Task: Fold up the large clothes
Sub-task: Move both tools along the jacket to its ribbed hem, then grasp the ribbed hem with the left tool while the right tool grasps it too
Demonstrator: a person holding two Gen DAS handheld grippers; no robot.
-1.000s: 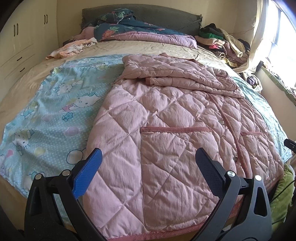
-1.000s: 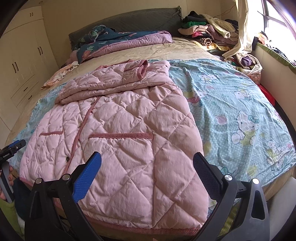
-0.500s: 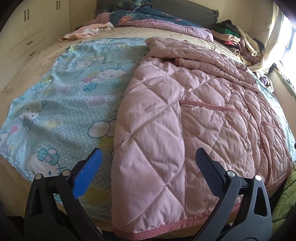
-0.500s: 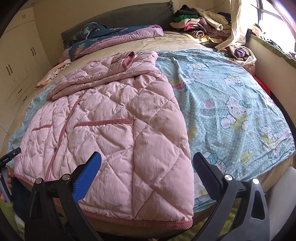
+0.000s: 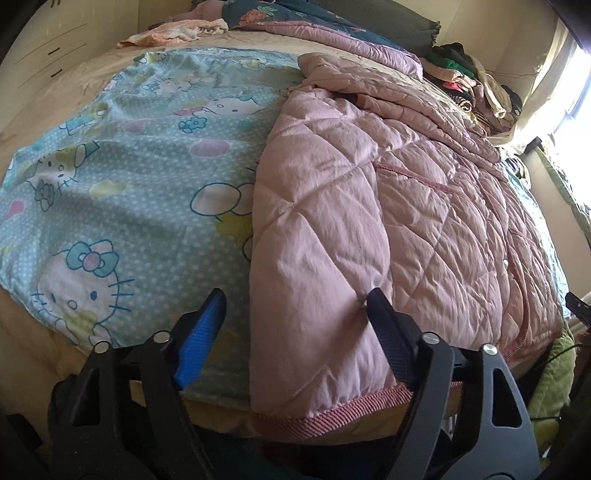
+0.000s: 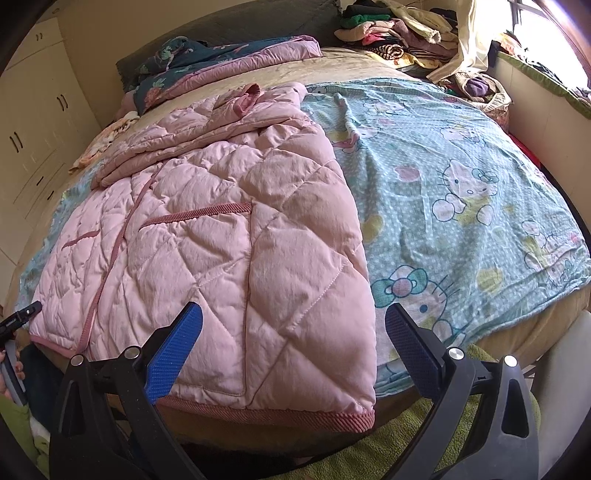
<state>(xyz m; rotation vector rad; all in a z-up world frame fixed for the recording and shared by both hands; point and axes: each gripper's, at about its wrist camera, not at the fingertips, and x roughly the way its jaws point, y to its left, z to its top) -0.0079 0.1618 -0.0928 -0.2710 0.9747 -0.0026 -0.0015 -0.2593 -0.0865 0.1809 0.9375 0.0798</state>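
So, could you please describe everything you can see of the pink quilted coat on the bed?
The pink quilted coat lies flat, front up, on the Hello Kitty sheet, with its hem at the bed's near edge. It looks like padded, diamond-stitched fabric with darker pink ribbed trim along the hem, front placket and two pocket openings. Its sleeves are folded across the chest. Both open grippers, left and right, straddle its near hem corners; whether either touches it is unclear.

The quilted coat point(image 6: 229, 236) lay on the sheet point(image 6: 461, 192), its hem at the near edge of the bed point(image 6: 517, 332). Behind the coat a folded blanket point(image 6: 236, 59) rested by the headboard point(image 6: 258, 22). Right of the blanket was a clothes pile point(image 6: 399, 33), perhaps partly off the bed.
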